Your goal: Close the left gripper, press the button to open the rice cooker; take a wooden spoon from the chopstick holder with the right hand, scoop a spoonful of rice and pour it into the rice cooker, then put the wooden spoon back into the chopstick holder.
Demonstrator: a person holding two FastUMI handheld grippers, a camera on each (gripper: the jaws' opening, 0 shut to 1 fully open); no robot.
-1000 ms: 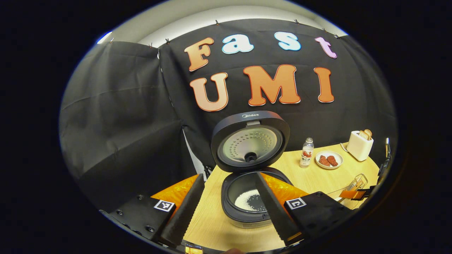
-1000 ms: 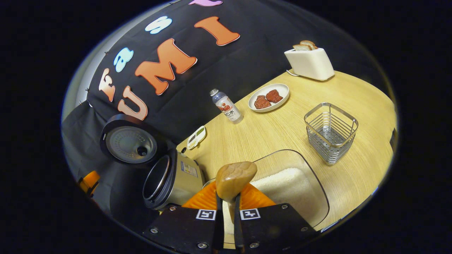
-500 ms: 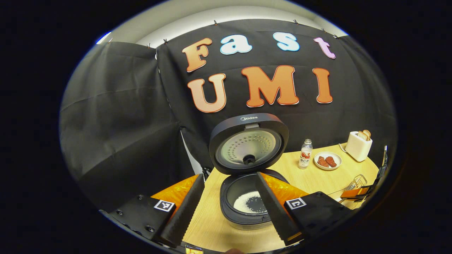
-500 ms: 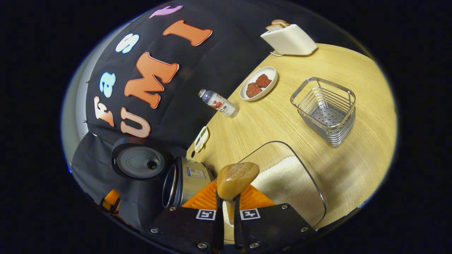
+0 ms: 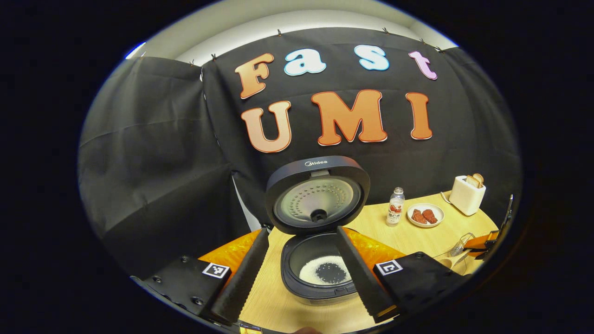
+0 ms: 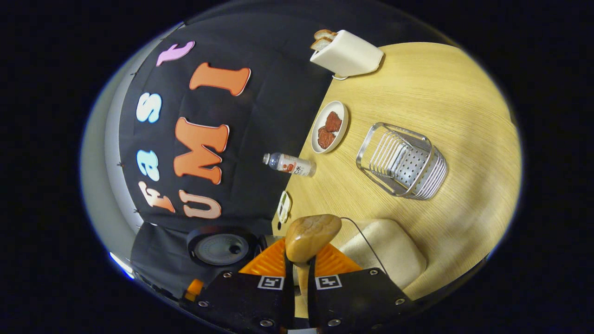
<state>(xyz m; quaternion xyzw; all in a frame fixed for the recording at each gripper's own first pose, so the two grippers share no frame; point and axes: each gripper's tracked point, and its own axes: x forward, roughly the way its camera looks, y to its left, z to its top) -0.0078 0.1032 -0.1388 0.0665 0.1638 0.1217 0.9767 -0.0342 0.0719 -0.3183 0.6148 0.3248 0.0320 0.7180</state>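
Judging the risks, we start with the rice cooker [image 5: 318, 232], lid up, rice inside. Our left gripper [image 5: 301, 278] hangs wide open near it. Right gripper [image 6: 297, 278] clamps the wooden spoon [image 6: 312, 236] (rolled sideways); it could miss the far chopstick holder [image 6: 403, 162].

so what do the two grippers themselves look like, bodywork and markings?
Left gripper: black blocky carriages with screws, each bearing a square black-and-white fiducial tag, orange ribbed panels behind two long jaws with serrated inner edges. Right gripper: the same black screwed carriages, one tag each, and an orange ribbed panel.
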